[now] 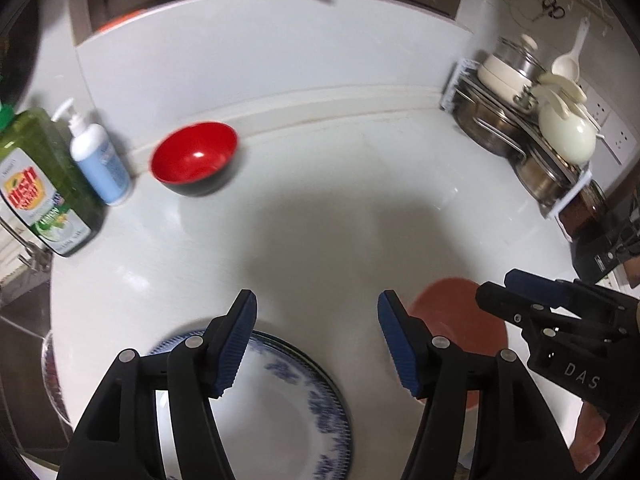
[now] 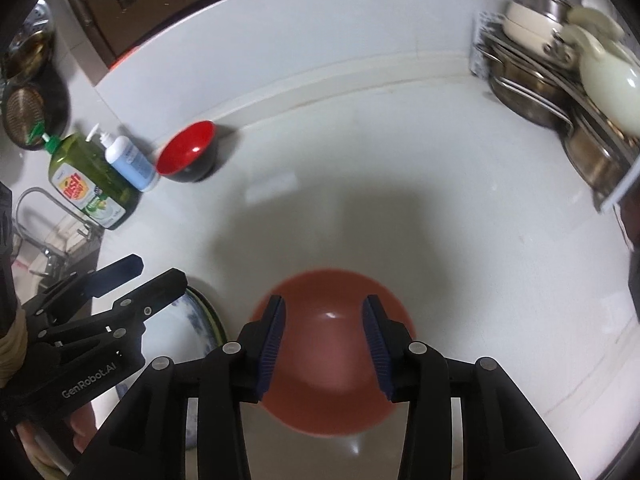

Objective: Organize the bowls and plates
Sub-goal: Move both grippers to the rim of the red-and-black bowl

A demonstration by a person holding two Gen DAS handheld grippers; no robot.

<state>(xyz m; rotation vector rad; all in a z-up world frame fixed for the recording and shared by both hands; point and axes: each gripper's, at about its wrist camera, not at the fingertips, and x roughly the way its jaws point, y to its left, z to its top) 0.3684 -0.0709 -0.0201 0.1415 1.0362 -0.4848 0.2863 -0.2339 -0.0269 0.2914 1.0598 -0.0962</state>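
Now, left tool: fingers apart, nothing between them, above the far rim of the blue-patterned plate.
Right tool: fingers apart, over the terracotta bowl, pads not pressing on it.
Plate: on the white table, near its front edge, just beside the terracotta bowl.
Red bowl: black outside, by the back wall, touching or nearly touching the soap bottles.
Left edge: sink and tap past the green bottle.
Right edge: rack of pots and lids in the corner.
Open room: wide bare table between the red bowl, the rack and the two front dishes.
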